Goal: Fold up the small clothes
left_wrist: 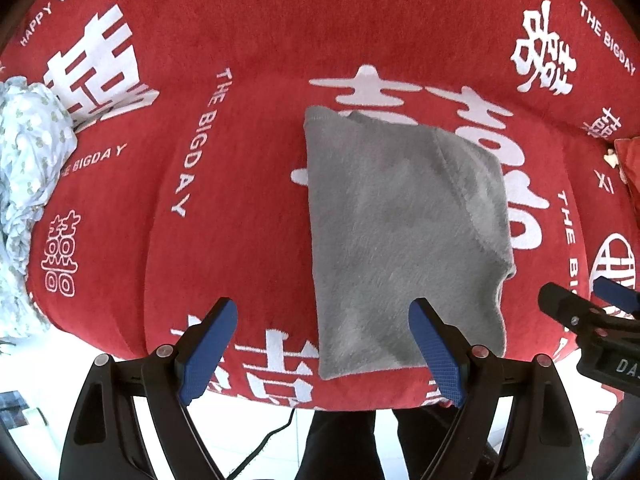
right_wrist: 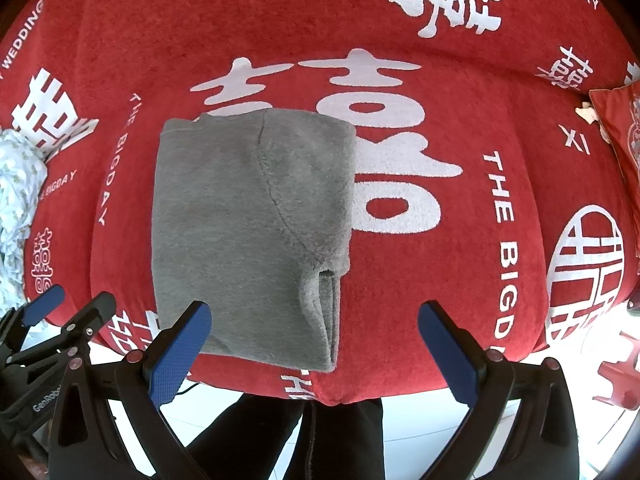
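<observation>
A grey fleece garment (left_wrist: 404, 232) lies folded into a tall rectangle on a red sofa cover (left_wrist: 248, 184) with white lettering. It also shows in the right wrist view (right_wrist: 252, 224), with stacked layers visible at its near right edge. My left gripper (left_wrist: 324, 344) is open and empty, held above the garment's near edge. My right gripper (right_wrist: 314, 344) is open and empty, just near the garment's near right corner. The right gripper shows at the right edge of the left wrist view (left_wrist: 584, 308). The left gripper shows at the lower left of the right wrist view (right_wrist: 68, 308).
A crumpled white cloth with small green prints (left_wrist: 28, 184) lies at the left end of the sofa, also in the right wrist view (right_wrist: 18, 184). A red cushion (right_wrist: 618, 136) sits at the far right. White floor (left_wrist: 248, 432), a dark cable and dark trousers show below the sofa's front edge.
</observation>
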A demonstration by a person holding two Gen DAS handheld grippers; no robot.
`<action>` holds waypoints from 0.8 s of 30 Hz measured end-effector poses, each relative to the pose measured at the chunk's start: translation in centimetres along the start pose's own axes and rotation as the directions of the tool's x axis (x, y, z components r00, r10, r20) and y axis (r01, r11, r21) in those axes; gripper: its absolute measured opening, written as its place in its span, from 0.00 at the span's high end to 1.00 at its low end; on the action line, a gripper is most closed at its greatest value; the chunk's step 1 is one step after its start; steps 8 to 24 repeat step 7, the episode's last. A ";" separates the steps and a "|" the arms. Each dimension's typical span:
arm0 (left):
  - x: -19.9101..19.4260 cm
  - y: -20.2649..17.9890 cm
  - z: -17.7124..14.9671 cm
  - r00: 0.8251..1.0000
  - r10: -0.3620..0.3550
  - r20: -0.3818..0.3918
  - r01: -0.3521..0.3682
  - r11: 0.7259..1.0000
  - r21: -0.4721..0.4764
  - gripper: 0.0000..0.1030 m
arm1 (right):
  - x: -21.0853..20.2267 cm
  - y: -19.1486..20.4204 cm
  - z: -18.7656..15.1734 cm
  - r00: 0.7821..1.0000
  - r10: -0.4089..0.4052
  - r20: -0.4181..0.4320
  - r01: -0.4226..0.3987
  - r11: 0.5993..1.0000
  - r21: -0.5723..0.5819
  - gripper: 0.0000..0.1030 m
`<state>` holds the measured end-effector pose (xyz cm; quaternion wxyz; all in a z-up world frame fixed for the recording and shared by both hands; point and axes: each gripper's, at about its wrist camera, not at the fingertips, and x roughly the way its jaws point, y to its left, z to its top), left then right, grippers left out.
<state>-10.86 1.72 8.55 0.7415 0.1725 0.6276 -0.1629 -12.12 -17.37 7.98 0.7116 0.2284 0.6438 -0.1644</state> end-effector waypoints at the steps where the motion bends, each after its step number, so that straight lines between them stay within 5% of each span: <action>1: 0.0 0.0 0.1 1.000 0.001 0.001 -0.001 1.000 0.004 0.14 | 0.0 0.1 0.1 1.000 0.000 0.000 0.000 1.000 0.000 0.00; 24: 0.3 -0.1 0.3 1.000 0.006 -0.021 -0.006 1.000 0.008 0.14 | 0.0 0.1 0.1 1.000 -0.001 0.000 0.001 1.000 0.000 0.00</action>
